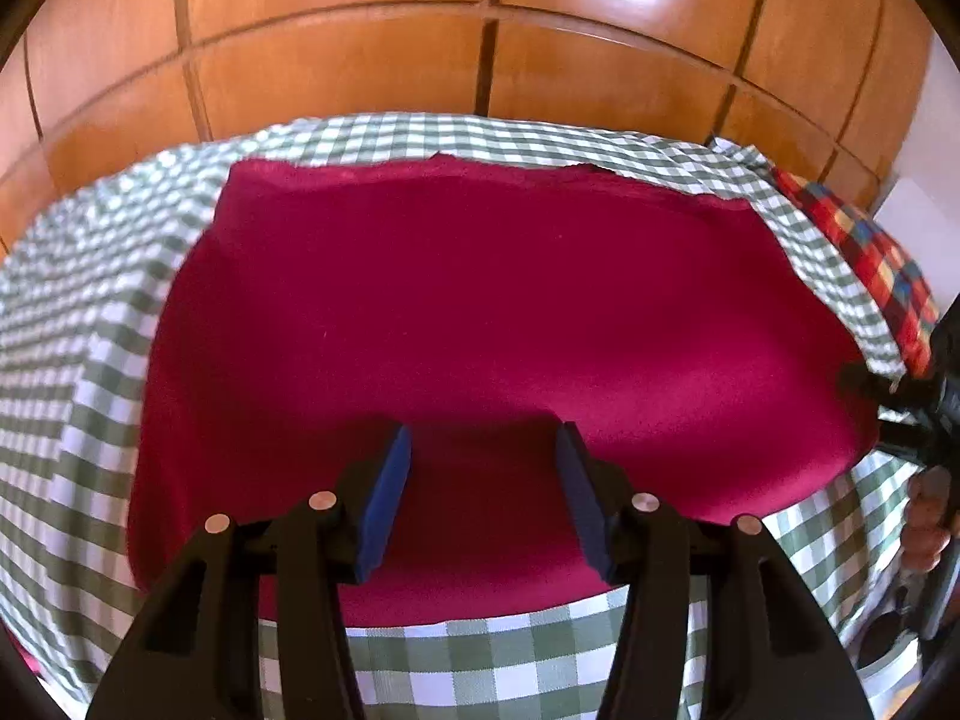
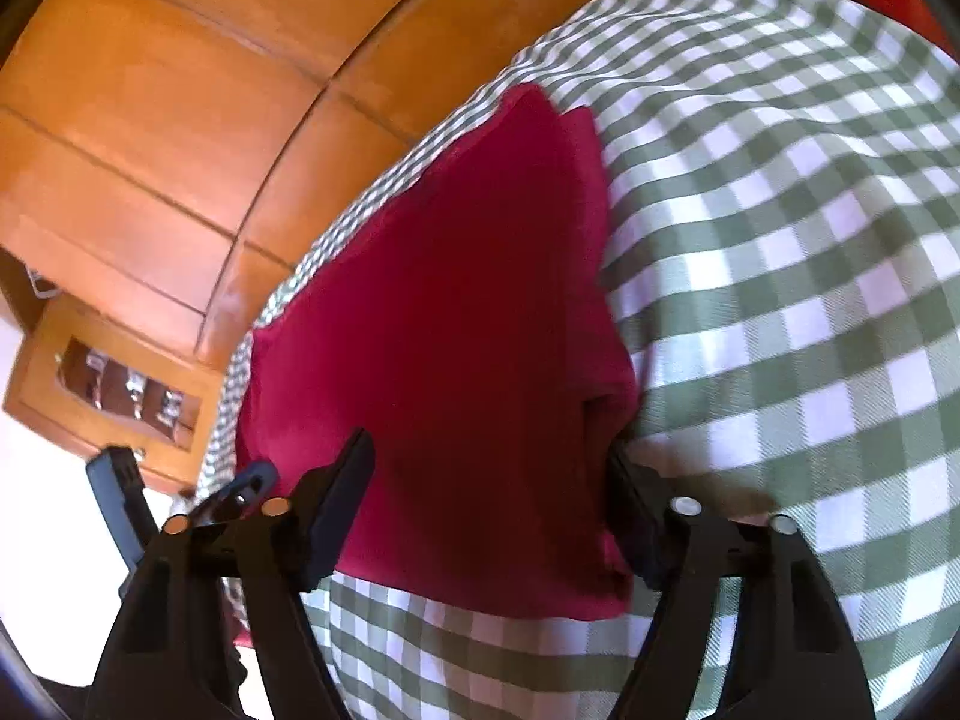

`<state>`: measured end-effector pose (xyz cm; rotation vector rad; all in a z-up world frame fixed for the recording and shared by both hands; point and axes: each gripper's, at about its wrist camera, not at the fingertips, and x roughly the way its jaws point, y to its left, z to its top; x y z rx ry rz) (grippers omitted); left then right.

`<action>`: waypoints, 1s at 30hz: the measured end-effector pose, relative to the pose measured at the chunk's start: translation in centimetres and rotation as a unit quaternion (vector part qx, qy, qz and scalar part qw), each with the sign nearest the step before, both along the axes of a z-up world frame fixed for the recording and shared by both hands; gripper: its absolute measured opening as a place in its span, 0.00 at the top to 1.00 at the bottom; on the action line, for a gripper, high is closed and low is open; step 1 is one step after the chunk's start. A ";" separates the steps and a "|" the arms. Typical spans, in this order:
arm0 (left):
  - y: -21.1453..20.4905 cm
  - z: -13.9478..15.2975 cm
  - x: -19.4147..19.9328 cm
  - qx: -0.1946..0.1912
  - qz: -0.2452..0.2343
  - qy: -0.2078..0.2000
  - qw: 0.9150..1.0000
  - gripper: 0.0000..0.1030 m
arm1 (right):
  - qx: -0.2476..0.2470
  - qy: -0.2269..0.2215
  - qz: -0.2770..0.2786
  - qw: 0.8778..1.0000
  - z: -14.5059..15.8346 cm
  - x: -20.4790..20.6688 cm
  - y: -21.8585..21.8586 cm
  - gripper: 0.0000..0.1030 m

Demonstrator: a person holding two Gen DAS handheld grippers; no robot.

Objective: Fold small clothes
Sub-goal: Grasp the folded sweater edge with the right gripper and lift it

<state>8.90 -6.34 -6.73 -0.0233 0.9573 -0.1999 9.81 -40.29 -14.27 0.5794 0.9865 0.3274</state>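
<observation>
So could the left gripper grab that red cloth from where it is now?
Probably yes. The left gripper hangs right over the near edge of the red cloth with its jaws apart, and nothing lies between them. The cloth lies flat on the checked cover, so it may need to pinch up an edge.

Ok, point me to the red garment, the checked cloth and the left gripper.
red garment (image 1: 480,312): left wrist view, flat middle.
checked cloth (image 2: 780,240): right wrist view, bare part beside the garment.
left gripper (image 1: 483,498): left wrist view, between the blue pads.

place: home | wooden wardrobe (image 1: 420,60) (glossy panels), checked bedcover (image 2: 780,240)
</observation>
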 end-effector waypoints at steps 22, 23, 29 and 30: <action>15.1 0.3 -0.4 -0.218 0.081 0.044 0.972 0.64 | -0.041 -0.134 0.193 0.971 12.4 2.0 19.5 0.79; 15.6 0.1 -0.4 -0.230 0.085 0.048 0.968 0.64 | -0.045 -0.133 0.210 0.968 12.3 2.1 21.4 0.79; 18.4 0.0 -1.0 -0.250 0.114 0.041 0.961 0.64 | -0.085 -0.098 0.292 0.948 9.0 2.8 30.3 0.80; 18.9 0.3 -1.1 -0.251 0.117 0.036 0.960 0.64 | -0.095 -0.090 0.299 0.945 8.4 2.9 31.3 0.80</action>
